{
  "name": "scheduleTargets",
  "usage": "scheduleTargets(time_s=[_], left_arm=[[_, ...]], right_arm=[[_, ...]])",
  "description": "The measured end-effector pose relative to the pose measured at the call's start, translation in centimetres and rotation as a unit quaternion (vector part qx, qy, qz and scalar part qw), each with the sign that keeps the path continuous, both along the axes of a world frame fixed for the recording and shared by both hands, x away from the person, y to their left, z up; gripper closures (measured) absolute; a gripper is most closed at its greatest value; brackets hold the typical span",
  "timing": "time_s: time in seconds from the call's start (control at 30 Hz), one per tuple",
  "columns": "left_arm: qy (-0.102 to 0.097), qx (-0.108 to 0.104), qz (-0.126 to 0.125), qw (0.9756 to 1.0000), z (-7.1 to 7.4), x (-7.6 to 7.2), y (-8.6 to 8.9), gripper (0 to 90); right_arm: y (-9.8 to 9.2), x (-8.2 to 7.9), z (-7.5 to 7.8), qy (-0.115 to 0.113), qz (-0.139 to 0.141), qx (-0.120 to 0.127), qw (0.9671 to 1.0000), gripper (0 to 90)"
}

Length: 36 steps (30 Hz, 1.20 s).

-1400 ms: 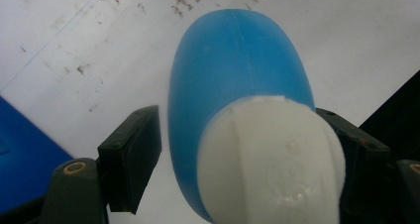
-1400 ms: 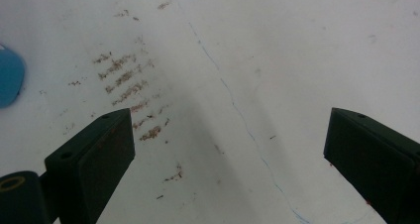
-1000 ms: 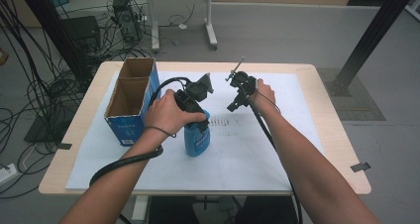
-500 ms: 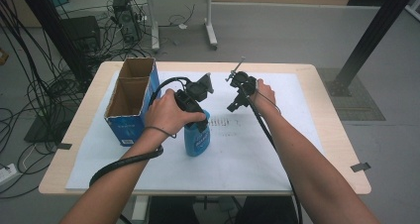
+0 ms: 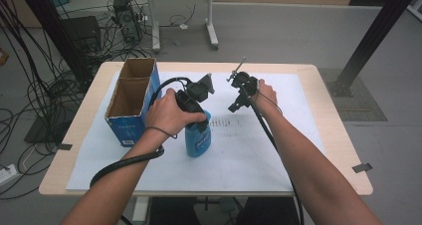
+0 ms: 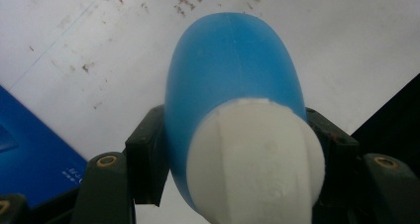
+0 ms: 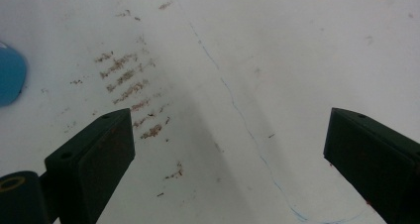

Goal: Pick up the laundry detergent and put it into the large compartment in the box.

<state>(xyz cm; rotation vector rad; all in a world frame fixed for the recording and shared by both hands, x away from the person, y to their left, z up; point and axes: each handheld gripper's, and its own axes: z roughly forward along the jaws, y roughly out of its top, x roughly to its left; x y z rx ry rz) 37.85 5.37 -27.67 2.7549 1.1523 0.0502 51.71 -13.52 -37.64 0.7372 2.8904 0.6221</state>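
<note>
While the left gripper (image 6: 233,149) clamps it, the bottle (image 6: 233,85) hides its fingers.

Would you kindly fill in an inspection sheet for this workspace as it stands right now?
Surface: wooden table under a white paper sheet with brown smudges and a thin blue line.
Job's things: blue bottle with a white cap, upright on the sheet.
Clutter: open blue cardboard box at the table's left, two compartments.
Grippers: left gripper has just closed on the bottle below the cap; right gripper open above bare paper.
Cables: one trails from each gripper; a tangle lies on the floor, left.
Surroundings: grey floor, another table's legs behind, black post at right.
</note>
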Motion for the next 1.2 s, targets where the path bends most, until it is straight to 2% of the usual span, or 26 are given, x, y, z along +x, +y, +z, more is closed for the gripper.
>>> scheduleTargets(time_s=[1.2], left_arm=[[0.0,-0.005,0.004,1.0,-0.03,0.01,0.09,37.4]], right_arm=[[-0.13,0.09,0.07,-0.001,0.0,0.0,1.0,5.0]])
